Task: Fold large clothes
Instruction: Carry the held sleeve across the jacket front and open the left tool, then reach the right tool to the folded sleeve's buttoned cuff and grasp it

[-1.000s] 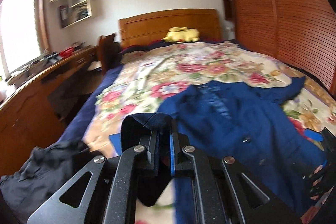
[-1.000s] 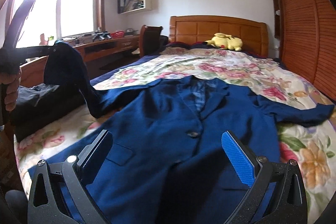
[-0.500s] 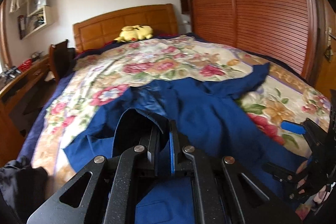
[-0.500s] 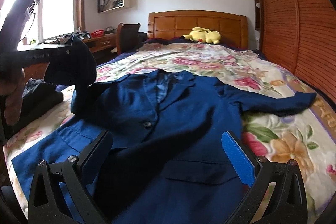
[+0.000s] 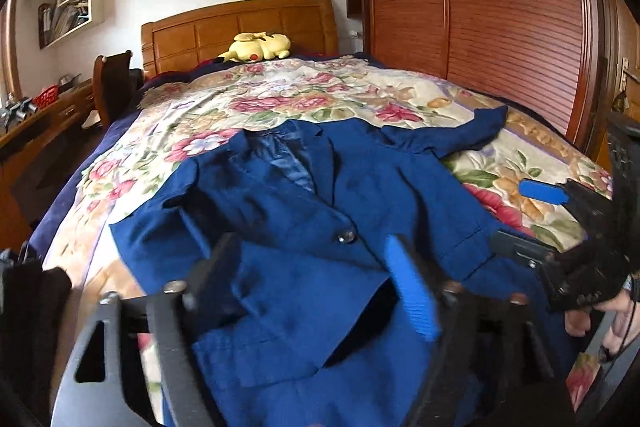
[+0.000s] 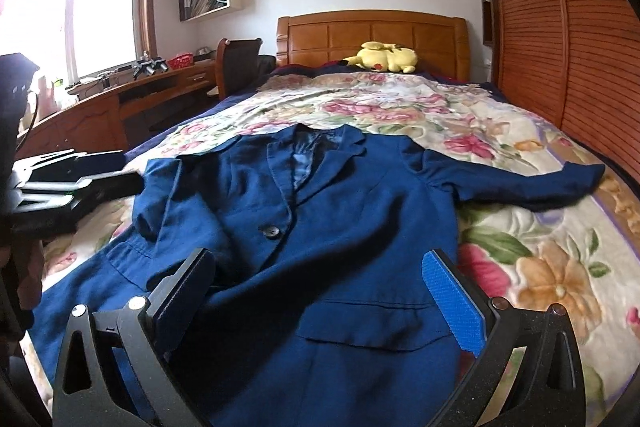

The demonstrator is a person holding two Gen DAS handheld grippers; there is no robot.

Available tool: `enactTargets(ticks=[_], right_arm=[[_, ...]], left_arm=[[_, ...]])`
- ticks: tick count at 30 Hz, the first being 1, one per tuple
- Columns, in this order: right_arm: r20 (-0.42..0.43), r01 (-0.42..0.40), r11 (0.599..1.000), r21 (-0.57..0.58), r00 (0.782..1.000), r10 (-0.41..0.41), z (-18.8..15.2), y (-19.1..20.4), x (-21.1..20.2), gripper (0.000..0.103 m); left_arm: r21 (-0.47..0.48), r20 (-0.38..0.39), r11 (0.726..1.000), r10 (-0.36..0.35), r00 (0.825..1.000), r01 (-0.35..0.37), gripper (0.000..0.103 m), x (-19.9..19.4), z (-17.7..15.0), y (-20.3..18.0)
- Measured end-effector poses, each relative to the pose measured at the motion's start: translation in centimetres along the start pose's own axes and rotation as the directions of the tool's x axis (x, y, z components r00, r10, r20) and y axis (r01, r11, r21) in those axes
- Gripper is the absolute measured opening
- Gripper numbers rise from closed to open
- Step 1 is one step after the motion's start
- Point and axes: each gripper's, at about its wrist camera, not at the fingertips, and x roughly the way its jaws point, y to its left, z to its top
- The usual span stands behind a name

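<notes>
A navy blue jacket (image 5: 320,227) (image 6: 340,227) lies face up on the floral bed cover (image 5: 280,99), collar toward the headboard. Its left sleeve (image 6: 160,195) lies folded in over the front; the other sleeve (image 6: 520,183) stretches out to the right. My left gripper (image 5: 312,263) hovers over the lower front, blurred, its jaws opening with nothing between them. In the right wrist view the left gripper (image 6: 92,179) shows at the jacket's left edge. My right gripper (image 6: 320,279) (image 5: 532,223) stands open over the hem by the pocket, empty.
A yellow plush toy (image 6: 384,57) rests by the wooden headboard (image 6: 372,35). Slatted wardrobe doors (image 5: 500,27) line the right side. A desk (image 6: 120,99) and chair (image 6: 236,63) stand left of the bed. Dark clothing (image 5: 32,307) is heaped at the bed's near left.
My left gripper, shut on the sleeve cuff before, carried it over the jacket front, let it go and spread its jaws. The sleeve now lies folded in. The right gripper stayed open.
</notes>
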Motion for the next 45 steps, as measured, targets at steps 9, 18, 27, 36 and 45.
enactTargets(ticks=[9,18,27,36,45], right_arm=[[-0.024,-0.102,0.993,-0.054,0.995,0.101,1.2,1.7,1.6,0.094],[-0.099,-0.200,0.975,-0.099,0.977,0.191,1.3,2.8,3.7,0.066],[-0.152,-0.219,0.967,-0.132,0.968,0.199,1.2,3.1,4.9,0.060],[-0.197,-0.195,0.970,-0.142,0.966,0.165,2.4,4.7,6.4,0.059],[-0.295,-0.229,0.950,-0.214,0.942,0.161,3.6,8.2,7.8,0.058]], left_arm=[[-0.072,0.000,0.997,0.006,1.000,-0.006,0.082,-1.9,-3.5,4.3],[-0.030,-0.023,0.996,0.085,0.996,-0.086,0.086,-1.5,-5.5,7.1],[-0.059,-0.062,0.997,0.055,0.997,-0.058,0.087,0.1,-5.8,8.8],[-0.090,-0.040,0.993,0.073,0.997,-0.076,0.087,0.3,-5.3,10.5],[-0.123,-0.044,0.990,0.066,0.997,-0.071,0.087,0.0,-5.9,12.1]])
